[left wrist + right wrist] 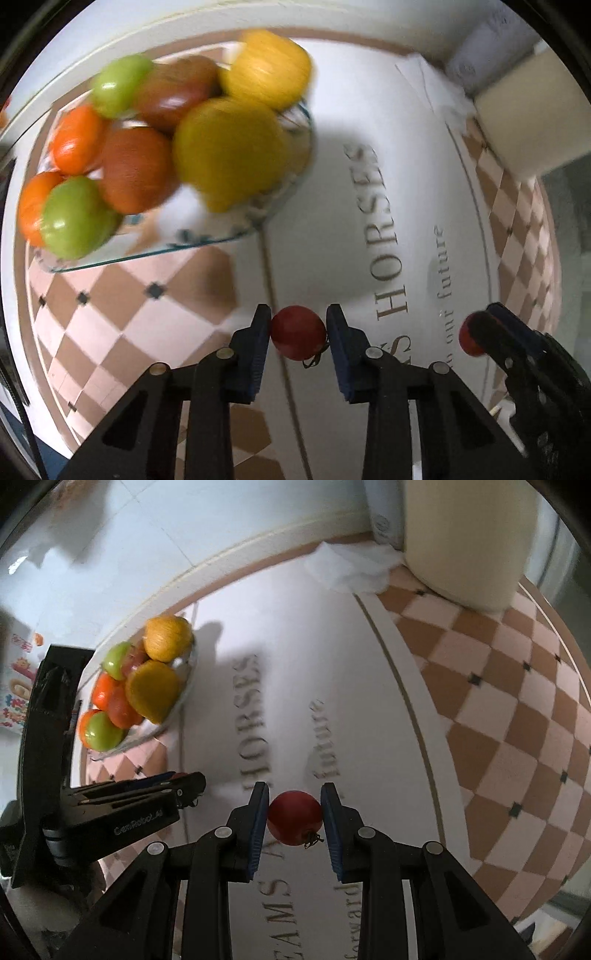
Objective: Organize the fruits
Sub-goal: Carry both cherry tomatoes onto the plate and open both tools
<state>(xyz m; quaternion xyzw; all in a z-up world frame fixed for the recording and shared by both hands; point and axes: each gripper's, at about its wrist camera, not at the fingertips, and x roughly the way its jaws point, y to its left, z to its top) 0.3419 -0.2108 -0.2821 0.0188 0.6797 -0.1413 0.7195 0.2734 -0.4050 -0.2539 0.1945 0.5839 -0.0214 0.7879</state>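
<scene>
My left gripper [298, 338] is shut on a small red tomato [297, 336] and holds it above the tablecloth. My right gripper [294, 818] is shut on a second small red tomato [294, 816]. The right gripper also shows at the right edge of the left wrist view [480, 332], its tomato [467, 339] peeking out. The left gripper shows at the left of the right wrist view [184, 786]. A glass bowl [229, 236] heaped with yellow, orange, green and red fruits sits ahead and left of both grippers; it also shows in the right wrist view [181, 698].
A checkered tablecloth [498, 701] with printed lettering covers the table. A cream container [465, 535] and crumpled white tissue [347, 568] stand at the far right. A colourful printed sheet [14, 694] lies at the left edge.
</scene>
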